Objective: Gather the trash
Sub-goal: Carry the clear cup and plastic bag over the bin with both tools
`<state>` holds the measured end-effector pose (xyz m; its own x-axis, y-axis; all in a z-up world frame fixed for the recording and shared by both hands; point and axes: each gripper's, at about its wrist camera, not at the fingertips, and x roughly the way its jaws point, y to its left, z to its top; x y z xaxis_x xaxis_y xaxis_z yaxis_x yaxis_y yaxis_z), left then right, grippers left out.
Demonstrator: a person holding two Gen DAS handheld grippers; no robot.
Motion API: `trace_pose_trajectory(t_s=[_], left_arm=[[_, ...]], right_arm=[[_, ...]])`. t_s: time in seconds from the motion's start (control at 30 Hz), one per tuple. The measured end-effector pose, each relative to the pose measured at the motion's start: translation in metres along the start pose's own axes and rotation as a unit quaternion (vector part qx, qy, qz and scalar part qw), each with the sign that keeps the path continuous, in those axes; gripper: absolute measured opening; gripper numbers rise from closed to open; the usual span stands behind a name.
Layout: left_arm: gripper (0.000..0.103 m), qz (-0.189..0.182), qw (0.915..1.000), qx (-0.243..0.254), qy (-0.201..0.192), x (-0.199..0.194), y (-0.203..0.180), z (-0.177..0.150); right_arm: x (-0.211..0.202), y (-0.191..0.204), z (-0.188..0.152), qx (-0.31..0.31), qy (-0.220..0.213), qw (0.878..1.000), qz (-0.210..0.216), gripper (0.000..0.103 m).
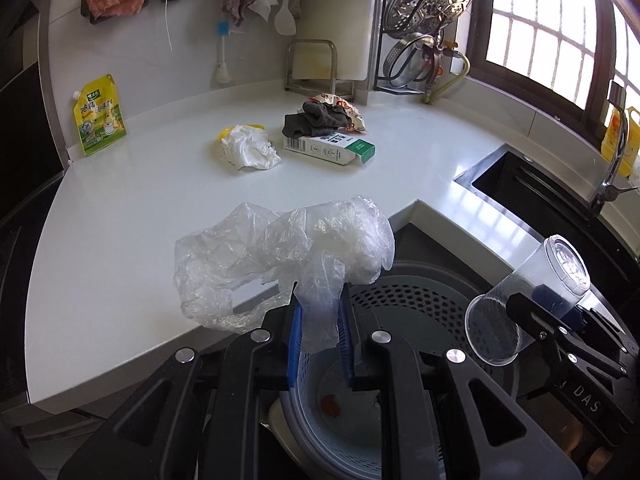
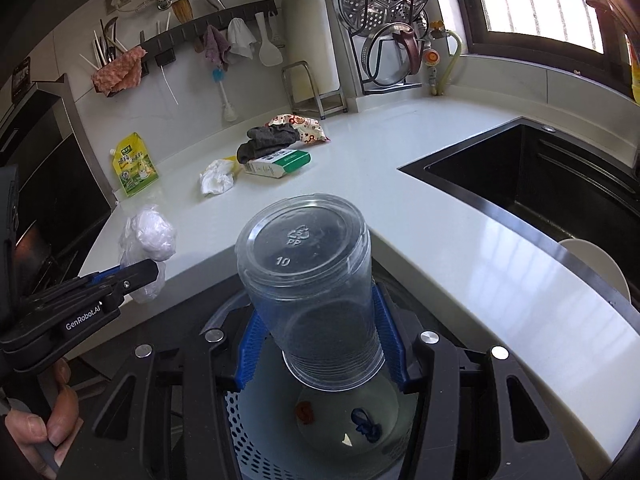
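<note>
My left gripper point(image 1: 320, 312) is shut on a crumpled clear plastic bag point(image 1: 276, 256) and holds it over the perforated bin point(image 1: 408, 304) below the counter edge. My right gripper point(image 2: 316, 320) is shut on a clear plastic cup point(image 2: 308, 272), base facing the camera, above the same bin point(image 2: 248, 432). The cup also shows in the left wrist view point(image 1: 532, 300), and the bag in the right wrist view point(image 2: 150, 248). On the counter lie a crumpled white tissue point(image 1: 250, 150), a green-and-white carton point(image 1: 332, 148), a dark cloth point(image 1: 316, 120) and a patterned wrapper point(image 1: 344, 106).
The white counter point(image 1: 140, 208) wraps around to a black sink point(image 2: 528, 184) on the right. A yellow-green pouch point(image 1: 98, 116) stands at the back left. A rack with steamer lids point(image 1: 428, 12) and a metal stand point(image 1: 312, 64) are at the back. Small scraps point(image 2: 332, 420) lie in the bin.
</note>
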<state>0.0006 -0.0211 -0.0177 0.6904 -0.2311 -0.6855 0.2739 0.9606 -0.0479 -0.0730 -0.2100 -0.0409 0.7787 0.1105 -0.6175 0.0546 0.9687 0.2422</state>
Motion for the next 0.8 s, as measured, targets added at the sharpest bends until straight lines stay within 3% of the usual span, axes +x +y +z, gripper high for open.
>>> trace_pose_trajectory(t_s=[0.8], left_arm=[[0.017, -0.030, 0.9972, 0.034, 0.060, 0.012, -0.019, -0.050]], right_arm=[[-0.010, -0.005, -0.043, 0.002, 0.046, 0.999, -0.009, 0.050]])
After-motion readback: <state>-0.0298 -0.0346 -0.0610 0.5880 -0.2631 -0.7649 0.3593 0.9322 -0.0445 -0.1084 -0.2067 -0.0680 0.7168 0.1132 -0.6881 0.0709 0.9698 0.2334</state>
